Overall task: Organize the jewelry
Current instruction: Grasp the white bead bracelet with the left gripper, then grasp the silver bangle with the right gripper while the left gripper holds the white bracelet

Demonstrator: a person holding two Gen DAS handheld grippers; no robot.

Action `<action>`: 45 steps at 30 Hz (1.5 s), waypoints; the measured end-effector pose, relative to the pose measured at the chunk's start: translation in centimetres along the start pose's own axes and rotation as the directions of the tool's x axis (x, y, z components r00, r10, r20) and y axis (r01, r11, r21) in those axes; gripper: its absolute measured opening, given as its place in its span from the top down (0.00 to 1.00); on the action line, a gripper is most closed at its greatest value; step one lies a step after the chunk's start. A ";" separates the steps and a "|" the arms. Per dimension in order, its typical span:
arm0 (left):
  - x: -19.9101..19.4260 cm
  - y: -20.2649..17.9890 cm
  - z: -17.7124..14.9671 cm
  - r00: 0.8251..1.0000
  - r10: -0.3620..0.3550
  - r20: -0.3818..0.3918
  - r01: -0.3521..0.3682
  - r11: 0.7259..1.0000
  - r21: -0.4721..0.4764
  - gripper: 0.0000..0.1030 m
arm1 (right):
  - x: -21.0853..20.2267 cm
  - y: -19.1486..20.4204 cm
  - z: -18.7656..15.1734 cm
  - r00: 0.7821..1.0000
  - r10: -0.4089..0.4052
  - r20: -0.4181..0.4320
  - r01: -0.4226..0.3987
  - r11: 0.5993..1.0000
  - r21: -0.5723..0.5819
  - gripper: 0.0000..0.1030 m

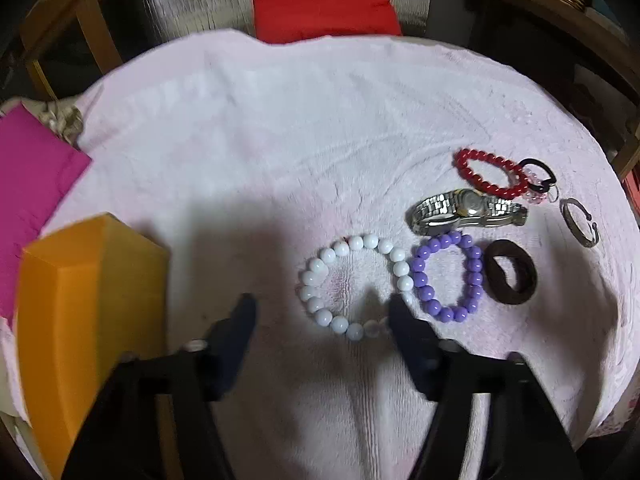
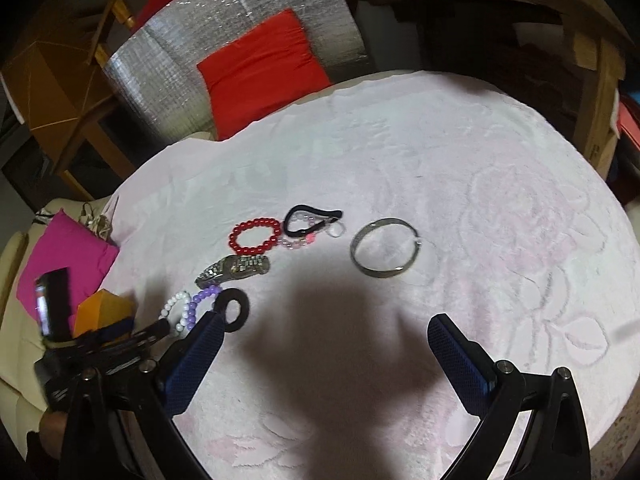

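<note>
On the pink towel (image 1: pixel 280 120) lie a white bead bracelet (image 1: pixel 356 286), a purple bead bracelet (image 1: pixel 448 276), a silver watch (image 1: pixel 464 210), a red bead bracelet (image 1: pixel 492 176), a brown hair tie (image 1: pixel 512 276), a black hair tie (image 1: pixel 538 174) and a metal bangle (image 1: pixel 580 222). My left gripper (image 1: pixel 322 312) is open, low over the near edge of the white bracelet. My right gripper (image 2: pixel 324 328) is open and empty above the towel, near the bangle (image 2: pixel 384 248). The brown hair tie (image 2: pixel 234 310) lies by its left finger.
An orange block (image 1: pixel 92 312) stands at the left beside a magenta pouch (image 1: pixel 28 184). A red cushion (image 1: pixel 320 0) and silver foil sheet (image 2: pixel 224 40) lie beyond the table. Wooden chair frames (image 2: pixel 596 80) surround the table.
</note>
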State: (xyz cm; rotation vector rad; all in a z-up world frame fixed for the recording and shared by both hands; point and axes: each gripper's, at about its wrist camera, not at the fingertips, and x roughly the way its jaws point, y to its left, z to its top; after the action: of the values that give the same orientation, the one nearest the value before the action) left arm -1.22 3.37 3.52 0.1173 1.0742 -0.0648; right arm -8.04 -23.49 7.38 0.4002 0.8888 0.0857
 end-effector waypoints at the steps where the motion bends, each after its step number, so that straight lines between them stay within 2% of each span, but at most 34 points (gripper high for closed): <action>1: 0.3 0.1 0.1 1.000 -0.008 -0.007 0.008 1.000 0.003 0.54 | 0.2 0.2 0.0 1.000 0.005 -0.001 -0.005 1.000 -0.004 0.00; 2: 0.6 0.0 0.0 1.000 -0.018 -0.011 0.019 1.000 0.008 0.57 | 0.2 0.4 0.0 1.000 0.008 0.000 -0.008 1.000 -0.009 0.00; 5: 0.9 -0.3 -0.2 0.998 -0.058 0.008 0.058 0.998 0.017 0.75 | 1.0 1.6 0.0 0.999 0.037 -0.013 -0.038 0.998 -0.046 0.04; 7: 0.7 -0.7 -0.5 0.998 -0.068 0.019 0.067 0.997 0.039 0.90 | 2.0 2.5 -0.1 0.998 0.054 -0.045 -0.057 0.995 -0.080 0.11; 12: -1.6 -1.0 -1.4 0.994 -0.064 0.084 0.059 0.997 0.056 0.91 | 4.7 4.3 -0.5 0.990 0.077 -0.122 -0.092 0.988 -0.127 0.33; 16: -3.5 -0.3 -2.2 0.989 -0.087 0.118 0.083 0.996 0.036 0.91 | 6.7 5.3 -0.4 0.986 0.078 -0.146 -0.098 0.986 -0.134 0.42; 20: -5.0 -0.4 -2.6 0.987 -0.099 0.127 0.095 0.995 0.033 0.91 | 8.8 6.0 0.0 0.986 0.062 -0.155 -0.084 0.986 -0.143 0.44; 21: -5.3 -0.3 -2.9 0.986 -0.105 0.130 0.102 0.994 0.031 0.91 | 9.3 6.2 0.1 0.986 0.050 -0.157 -0.074 0.986 -0.151 0.48; 22: -5.7 -0.4 -3.1 0.985 -0.108 0.134 0.105 0.994 0.031 0.91 | 9.8 6.4 0.1 0.987 0.036 -0.160 -0.062 0.985 -0.164 0.53; 23: -5.7 -0.3 -3.1 0.985 -0.109 0.137 0.106 0.994 0.030 0.91 | 10.1 6.7 0.1 0.988 0.018 -0.153 -0.046 0.982 -0.184 0.55; 26: -6.3 -0.5 -3.4 0.982 -0.115 0.148 0.113 0.993 0.027 0.91 | 10.2 6.9 0.1 0.991 -0.023 -0.134 -0.005 0.978 -0.207 0.72; 28: -6.9 -0.5 -3.8 0.981 -0.115 0.159 0.112 0.993 0.025 0.91 | 10.1 6.6 0.3 0.990 -0.015 -0.137 -0.010 0.983 -0.185 0.86; 29: -7.2 -0.5 -4.0 0.980 -0.116 0.164 0.114 0.993 0.021 0.91 | 9.9 6.4 0.4 0.991 -0.006 -0.137 -0.018 0.984 -0.175 0.88; 34: -9.4 0.3 -5.0 0.972 -0.123 0.198 0.127 0.992 -0.007 0.91 | 8.1 5.9 0.6 0.996 0.011 -0.083 -0.023 0.988 -0.154 0.91; 39: -13.1 1.4 -6.1 0.954 -0.126 0.272 0.138 0.990 -0.025 0.91 | 6.2 6.6 0.3 0.995 0.089 -0.039 -0.093 0.988 -0.123 0.91; 42: -14.9 2.1 -6.5 0.945 -0.128 0.300 0.144 0.989 -0.033 0.91 | 6.1 7.3 -0.2 0.997 0.061 -0.042 -0.066 0.987 -0.146 0.91; 45: -16.2 2.4 -7.2 0.939 -0.130 0.317 0.145 0.989 -0.023 0.91 | 6.1 6.6 0.2 0.997 0.060 -0.048 -0.065 0.992 -0.104 0.90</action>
State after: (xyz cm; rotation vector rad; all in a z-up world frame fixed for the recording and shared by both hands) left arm -14.91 6.56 14.55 -0.0110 0.7619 -0.1793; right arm -3.44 -16.07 5.49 0.3287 0.9122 0.1996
